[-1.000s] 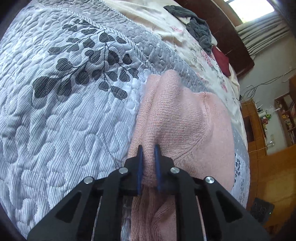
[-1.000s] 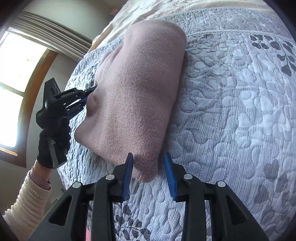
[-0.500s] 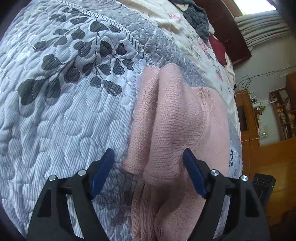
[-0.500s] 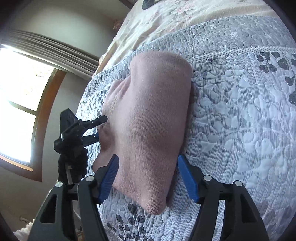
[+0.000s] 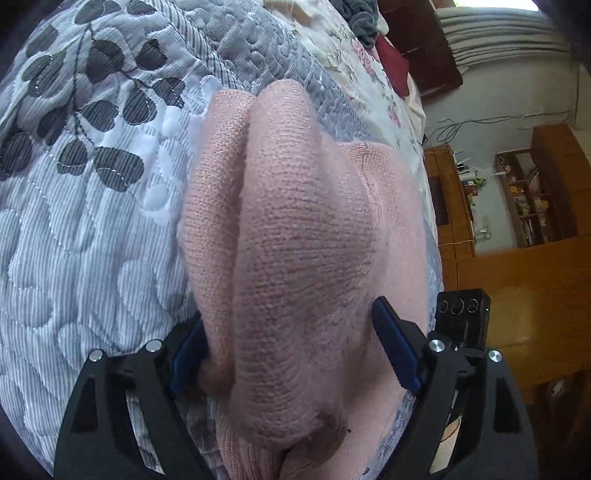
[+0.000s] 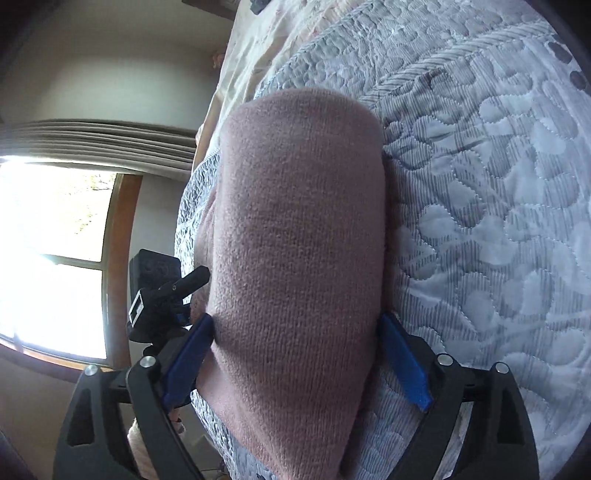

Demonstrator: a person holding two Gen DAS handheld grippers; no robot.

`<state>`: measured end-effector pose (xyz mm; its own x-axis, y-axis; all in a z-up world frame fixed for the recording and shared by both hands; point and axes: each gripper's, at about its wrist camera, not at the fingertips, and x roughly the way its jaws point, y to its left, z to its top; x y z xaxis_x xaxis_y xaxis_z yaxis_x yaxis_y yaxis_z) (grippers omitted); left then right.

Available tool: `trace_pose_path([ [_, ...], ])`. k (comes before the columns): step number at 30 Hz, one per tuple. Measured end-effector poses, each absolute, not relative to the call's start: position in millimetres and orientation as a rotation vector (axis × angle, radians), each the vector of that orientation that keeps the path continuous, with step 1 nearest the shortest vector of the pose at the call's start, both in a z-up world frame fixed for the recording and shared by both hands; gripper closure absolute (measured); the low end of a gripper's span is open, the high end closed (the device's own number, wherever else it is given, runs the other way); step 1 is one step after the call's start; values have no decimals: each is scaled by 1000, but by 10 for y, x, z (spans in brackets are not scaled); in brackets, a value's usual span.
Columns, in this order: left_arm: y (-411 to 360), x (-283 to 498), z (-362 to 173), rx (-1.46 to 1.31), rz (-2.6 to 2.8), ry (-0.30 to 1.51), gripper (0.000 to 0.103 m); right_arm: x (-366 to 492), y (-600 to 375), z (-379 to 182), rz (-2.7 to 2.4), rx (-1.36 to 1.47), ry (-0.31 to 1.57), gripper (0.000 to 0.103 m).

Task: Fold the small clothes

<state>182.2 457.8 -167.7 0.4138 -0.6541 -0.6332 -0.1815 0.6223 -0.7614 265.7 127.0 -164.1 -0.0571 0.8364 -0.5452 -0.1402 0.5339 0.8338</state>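
Left wrist view first: the left gripper [image 5: 291,354] has its jaws spread wide, one blue pad on each side of the pink knit sweater [image 5: 295,236], not pinching it. The left pad sits right against the fabric's side and the right pad looks to be just off it. The sweater is folded into a thick bundle with a rounded ridge running away from the camera and a flatter layer spreading off to the right. It lies on the grey quilted bedspread [image 5: 85,221], the one with dark leaf prints, close to the bed's right-hand edge as seen here. Further up the bed there's a floral sheet [image 5: 354,62], a grey garment [image 5: 364,22] bunched on it and a dark red pillow [image 5: 395,62]. Past the bed edge is a wooden cabinet [image 5: 517,280] and a shelf unit [image 5: 532,195] full of small stuff, too tiny to make out.

Right wrist view: the right gripper [image 6: 295,362] is also opened wide, straddling the near end of the same sweater, both blue pads right up against its sides. The bundle looks smooth and rounded from here, lying lengthwise away from the camera on the bedspread near the bed's left-hand edge. The left gripper pokes in at the sweater's left side. Behind it is a bright window [image 6: 51,254] with a wooden frame and bunched curtains [image 6: 96,140] above.
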Motion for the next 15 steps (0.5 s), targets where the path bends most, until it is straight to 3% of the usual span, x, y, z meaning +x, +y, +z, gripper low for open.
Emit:
trace_pose_path([
  [2,4535,1854,-1705,-897,-366,1130,22,2693,1364,-1705,899,660,1425,5],
  [4,4502,1866,-1731,-896,-357,1125,35,2717,1420,-1722,888,652,1430,6],
  [6,4490,1854,-1760,-918,-353,1116,49,2724,1456,-1700,873,624,1431,16],
  [8,4473,1822,-1766,-958,-352,1091,52,2710,1426,-1646,879,613,1416,32],
  [10,4450,1764,-1732,-971,-355,1064,55,2688,1328,-1584,888,624,1401,41],
  [15,4190,1587,-1531,-997,-407,1016,58,2539,1028,-1284,906,602,1360,44],
])
